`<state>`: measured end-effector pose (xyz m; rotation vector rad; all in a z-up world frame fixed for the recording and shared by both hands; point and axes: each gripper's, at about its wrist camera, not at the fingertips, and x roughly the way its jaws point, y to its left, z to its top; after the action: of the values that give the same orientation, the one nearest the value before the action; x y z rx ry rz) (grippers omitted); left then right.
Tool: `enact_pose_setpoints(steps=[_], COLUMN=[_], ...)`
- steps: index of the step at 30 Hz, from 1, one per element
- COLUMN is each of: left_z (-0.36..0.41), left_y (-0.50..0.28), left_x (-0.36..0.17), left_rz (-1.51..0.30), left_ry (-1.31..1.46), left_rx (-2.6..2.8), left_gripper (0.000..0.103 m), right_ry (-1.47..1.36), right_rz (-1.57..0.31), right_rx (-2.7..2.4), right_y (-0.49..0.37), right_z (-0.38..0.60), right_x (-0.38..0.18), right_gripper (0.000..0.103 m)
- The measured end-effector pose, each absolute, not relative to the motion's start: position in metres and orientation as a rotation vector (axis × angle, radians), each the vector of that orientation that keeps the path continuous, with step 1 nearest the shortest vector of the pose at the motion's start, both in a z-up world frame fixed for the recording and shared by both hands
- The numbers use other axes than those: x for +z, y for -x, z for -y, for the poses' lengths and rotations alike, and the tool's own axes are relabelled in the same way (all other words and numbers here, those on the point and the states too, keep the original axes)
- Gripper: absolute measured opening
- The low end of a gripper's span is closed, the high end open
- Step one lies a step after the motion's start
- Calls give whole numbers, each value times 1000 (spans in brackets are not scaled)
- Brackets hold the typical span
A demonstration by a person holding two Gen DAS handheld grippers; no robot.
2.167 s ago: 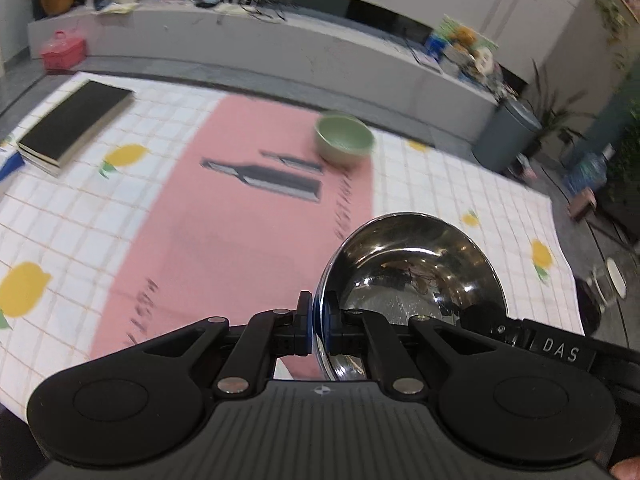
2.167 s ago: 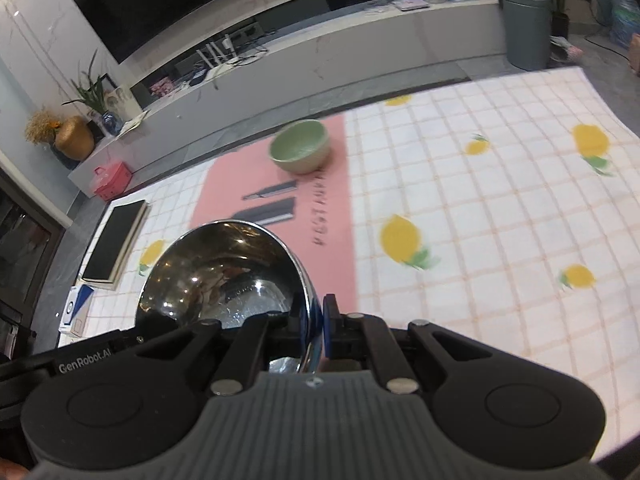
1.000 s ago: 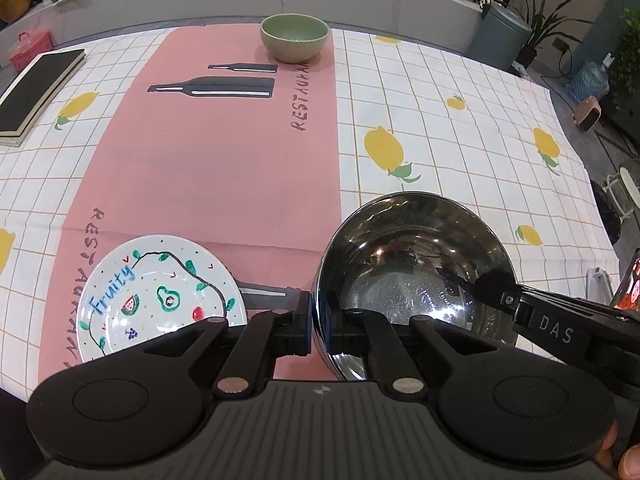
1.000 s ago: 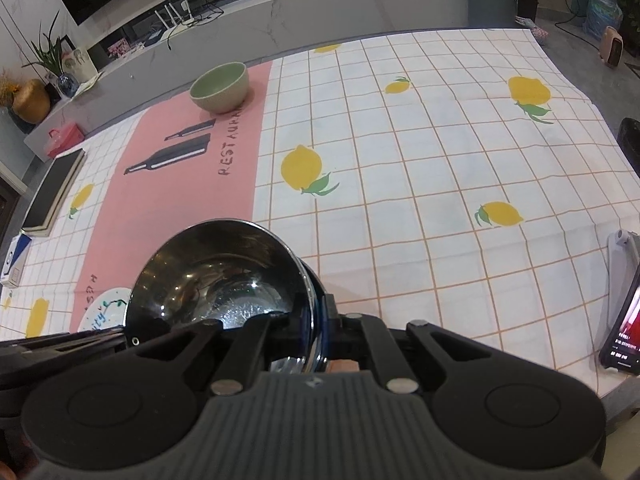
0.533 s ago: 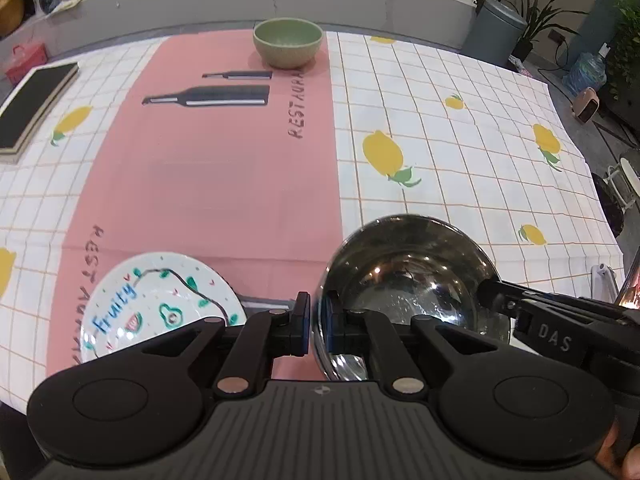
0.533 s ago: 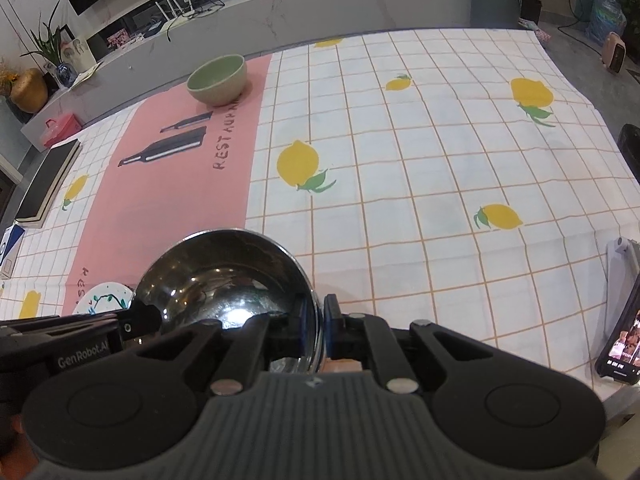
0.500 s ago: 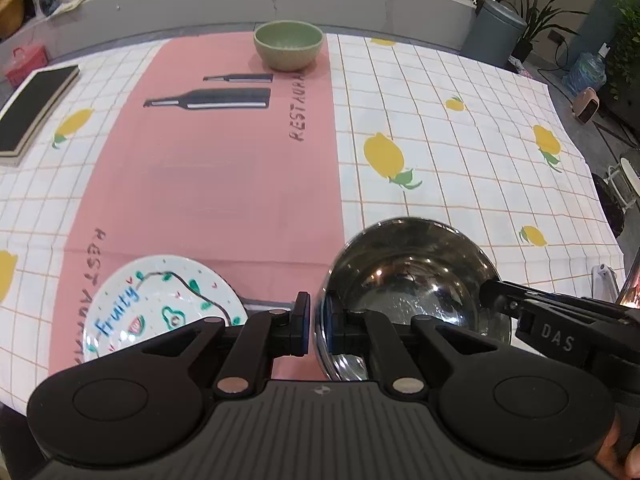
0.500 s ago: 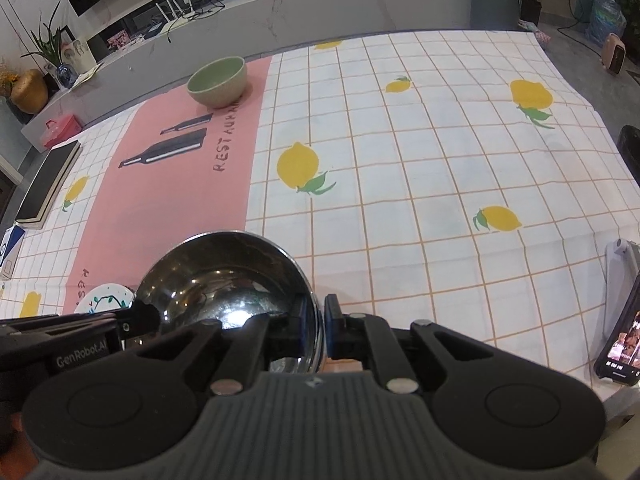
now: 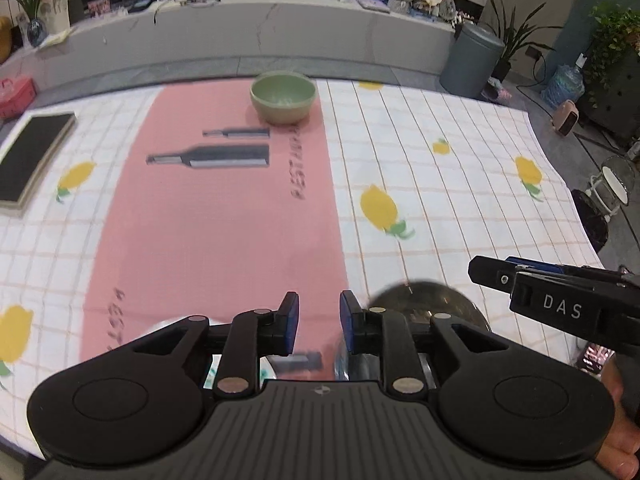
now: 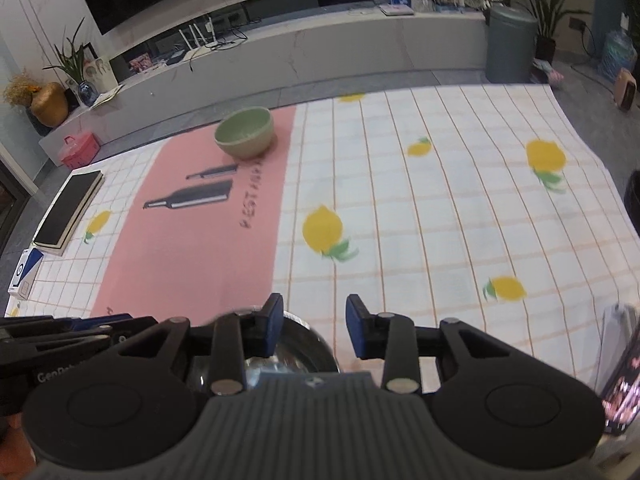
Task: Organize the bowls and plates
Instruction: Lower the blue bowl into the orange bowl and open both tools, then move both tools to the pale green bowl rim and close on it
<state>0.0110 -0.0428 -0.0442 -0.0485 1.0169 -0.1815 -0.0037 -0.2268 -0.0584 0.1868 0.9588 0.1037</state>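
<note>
A steel bowl (image 9: 424,300) sits on the tablecloth near the front edge, half hidden behind my left gripper (image 9: 316,318). That gripper's jaws are opening, with only cloth showing between them. A white painted plate (image 9: 164,326) peeks out under its left finger. In the right wrist view the steel bowl (image 10: 298,346) lies just below my right gripper (image 10: 314,322). Its jaws are opening too, and the pads are off the bowl's rim. A green bowl (image 9: 283,96) (image 10: 244,132) stands at the far end of the pink strip. My right gripper (image 9: 478,274) pokes in from the right in the left wrist view.
A black book (image 9: 34,156) (image 10: 68,208) lies at the table's left side. A phone (image 10: 620,376) lies at the front right edge. The lemon-print cloth (image 10: 420,220) stretches between the two bowls. A grey bin (image 9: 472,60) and a low counter stand beyond the table.
Both grippers were shut on the steel bowl's rim and set it down beside the plate. Now both have opened, let go of the rim and lifted back from the bowl.
</note>
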Motion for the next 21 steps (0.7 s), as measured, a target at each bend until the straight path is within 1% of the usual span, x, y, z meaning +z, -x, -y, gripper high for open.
enact_pose_setpoints(steps=[6, 14, 19, 20, 21], left_z=[27, 0, -6, -8, -9], left_y=[-40, -97, -135, -143, -150], left_x=[-34, -25, -26, -26, -28], left_rz=[-971, -920, -884, -875, -867], left_ry=[60, 118, 114, 117, 124], left_rx=[-178, -168, -149, -148, -145], left_gripper=[28, 29, 29, 30, 32], right_ry=[-155, -144, -187, -196, -198], right_rz=[-944, -944, -913, -910, -907], right_rx=[134, 146, 125, 119, 110], right_y=[-31, -97, -142, -152, -161], right_z=[209, 183, 169, 166, 163], right_x=[-51, -50, -56, -58, -61], right_gripper=[34, 35, 36, 36, 37])
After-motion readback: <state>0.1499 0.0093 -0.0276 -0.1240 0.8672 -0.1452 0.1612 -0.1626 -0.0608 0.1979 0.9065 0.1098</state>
